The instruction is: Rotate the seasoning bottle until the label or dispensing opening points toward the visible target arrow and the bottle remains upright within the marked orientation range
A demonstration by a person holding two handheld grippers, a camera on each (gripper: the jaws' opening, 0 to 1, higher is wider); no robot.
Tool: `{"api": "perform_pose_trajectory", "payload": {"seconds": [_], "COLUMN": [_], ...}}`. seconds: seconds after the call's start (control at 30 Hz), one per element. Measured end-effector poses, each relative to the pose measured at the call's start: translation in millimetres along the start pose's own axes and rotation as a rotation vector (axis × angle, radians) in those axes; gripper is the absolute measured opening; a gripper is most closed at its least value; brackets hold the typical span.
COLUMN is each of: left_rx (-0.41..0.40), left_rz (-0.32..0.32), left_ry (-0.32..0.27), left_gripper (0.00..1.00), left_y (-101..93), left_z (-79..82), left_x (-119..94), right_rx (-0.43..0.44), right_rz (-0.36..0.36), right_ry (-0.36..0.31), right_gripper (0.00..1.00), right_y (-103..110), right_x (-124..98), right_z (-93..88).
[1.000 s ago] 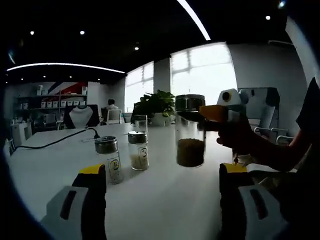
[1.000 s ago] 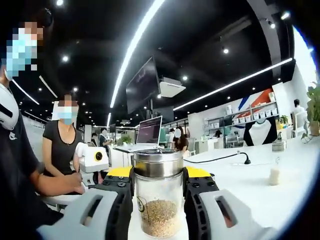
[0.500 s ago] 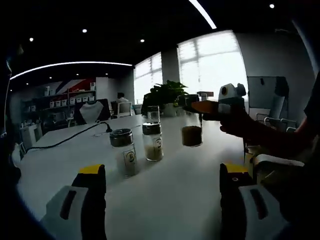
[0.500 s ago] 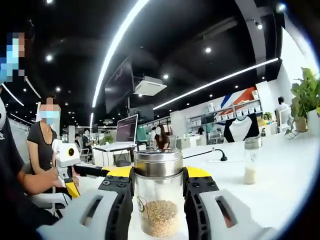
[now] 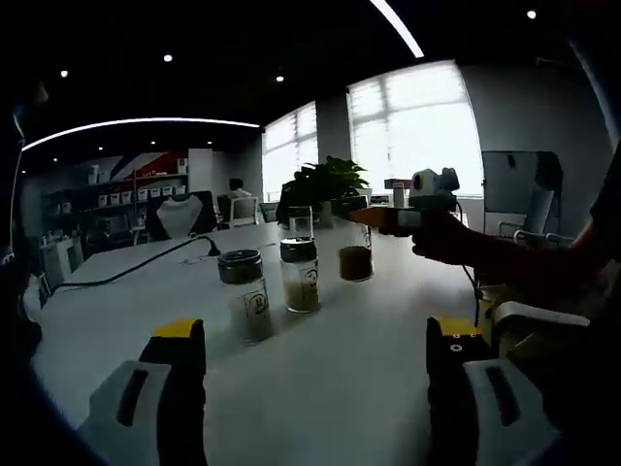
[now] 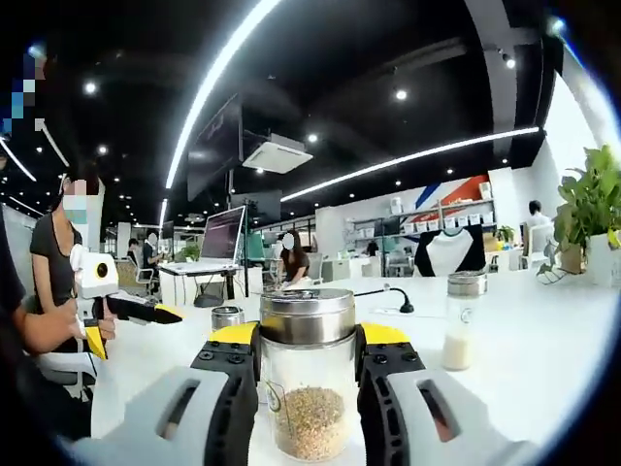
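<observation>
1. Our right gripper [image 6: 309, 374] is clamped on the seasoning bottle [image 6: 309, 388], jaws pressed on both sides of the glass just under the metal lid [image 6: 308, 316]. The bottle stands upright, centred between the jaws, with brown granules in its lower part.
2. In the left gripper view the same seasoning bottle [image 5: 355, 254] sits far right of centre over the white table [image 5: 320, 369], held by the right gripper [image 5: 383, 217]. We can't tell whether its base touches the table.
3. Our left gripper [image 5: 315, 374] hangs near the table edge, jaws wide apart, holding nothing.
4. Two more shakers stand left of the held bottle: a silver-lidded one [image 5: 245, 296] nearer us and one with pale contents [image 5: 301, 277] just behind it. A tall empty glass [image 5: 299, 221] and a potted plant [image 5: 320, 189] are further back.
5. Step in hand, as we judge it: the rotate phase, with the bottle gripped and being oriented. A small label mark [image 6: 275, 398] shows at the bottle's lower left in the right gripper view.
6. We see no target arrow or marked range on the table, so alignment can't be confirmed.
7. Next move calls for twisting the right wrist about the bottle's vertical axis with no tilt, then setting it flat, well apart from the two shakers, before opening the jaws.
</observation>
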State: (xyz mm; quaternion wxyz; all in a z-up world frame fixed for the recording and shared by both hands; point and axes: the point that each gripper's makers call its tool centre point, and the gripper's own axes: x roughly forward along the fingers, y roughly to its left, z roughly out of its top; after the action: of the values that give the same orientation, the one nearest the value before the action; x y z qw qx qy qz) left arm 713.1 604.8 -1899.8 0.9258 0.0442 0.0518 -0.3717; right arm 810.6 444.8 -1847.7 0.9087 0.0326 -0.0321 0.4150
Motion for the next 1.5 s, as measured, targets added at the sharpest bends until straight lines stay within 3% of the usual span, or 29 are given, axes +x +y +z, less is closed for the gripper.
{"api": "perform_pose_trajectory", "payload": {"seconds": [0.47, 0.8, 1.23, 1.5], "left_rx": [-0.009, -0.018, -0.018, -0.019], "left_rz": [-0.006, -0.015, -0.018, -0.021], "left_ry": [0.002, -0.007, -0.007, -0.011], "left_gripper": [1.0, 1.0, 1.0, 1.0], "left_y": [0.8, -1.0, -3.1, -4.5], "left_z": [-1.2, 0.8, 1.4, 2.1], "left_x": [1, 0, 2, 3], "right_rx": [-0.01, -0.006, 0.0, 0.007], "right_rz": [-0.024, 0.005, 0.136, 0.152], "right_ry": [0.03, 0.024, 0.026, 0.011], "right_gripper": [0.36, 0.36, 0.37, 0.37], "right_y": [-30, -32, -23, -23], "right_x": [4, 4, 3, 3], "right_z": [-14.7, -14.6, -14.3, -14.2]}}
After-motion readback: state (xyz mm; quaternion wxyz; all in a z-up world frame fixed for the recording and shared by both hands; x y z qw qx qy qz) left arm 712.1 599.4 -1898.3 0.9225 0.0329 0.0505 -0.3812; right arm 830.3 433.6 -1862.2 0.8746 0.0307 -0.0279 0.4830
